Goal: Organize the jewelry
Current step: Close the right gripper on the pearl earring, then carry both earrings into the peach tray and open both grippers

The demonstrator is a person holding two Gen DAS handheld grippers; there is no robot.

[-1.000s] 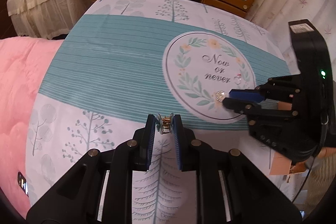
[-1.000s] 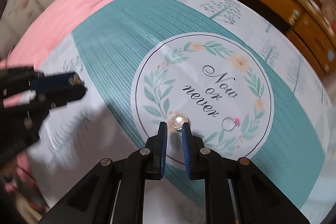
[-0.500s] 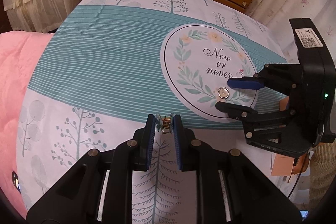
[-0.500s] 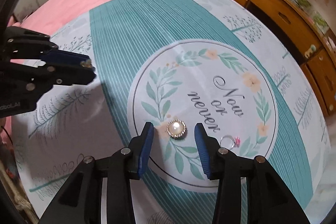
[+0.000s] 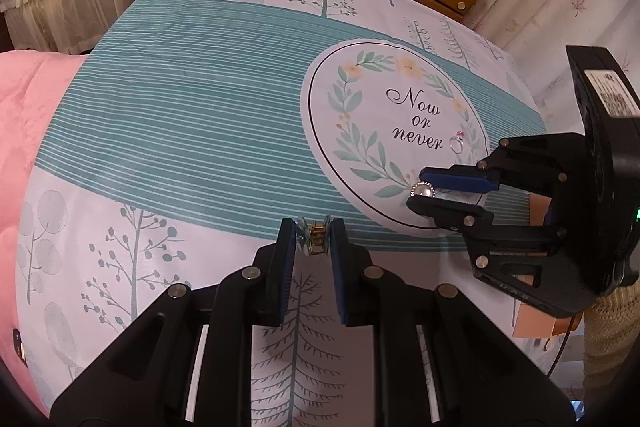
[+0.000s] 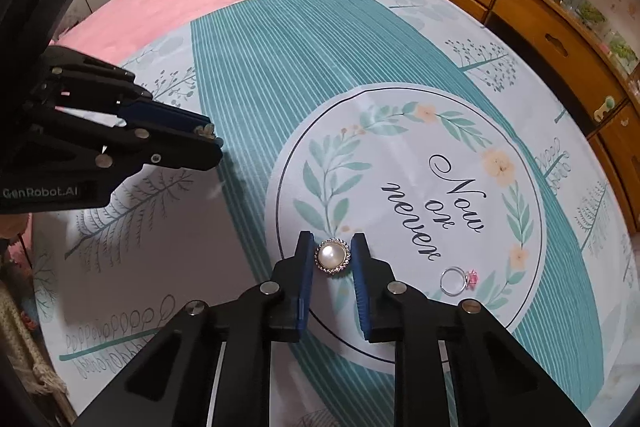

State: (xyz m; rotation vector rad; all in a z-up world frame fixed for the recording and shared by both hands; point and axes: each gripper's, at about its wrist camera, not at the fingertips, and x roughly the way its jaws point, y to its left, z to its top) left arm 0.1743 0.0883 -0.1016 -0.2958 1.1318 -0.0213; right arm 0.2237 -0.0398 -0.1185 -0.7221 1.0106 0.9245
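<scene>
At the left of the right wrist view, my left gripper pinched a small gold earring. At bottom middle, my right gripper sat spread around the pearl brooch. A pink-stone ring lay just right.

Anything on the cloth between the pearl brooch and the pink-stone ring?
Nothing loose. In the right wrist view, the right hand-held gripper's blue-padded finger stands between the round rhinestone-rimmed pearl brooch and the silver pink-stone ring; beyond it, only printed tablecloth.
</scene>
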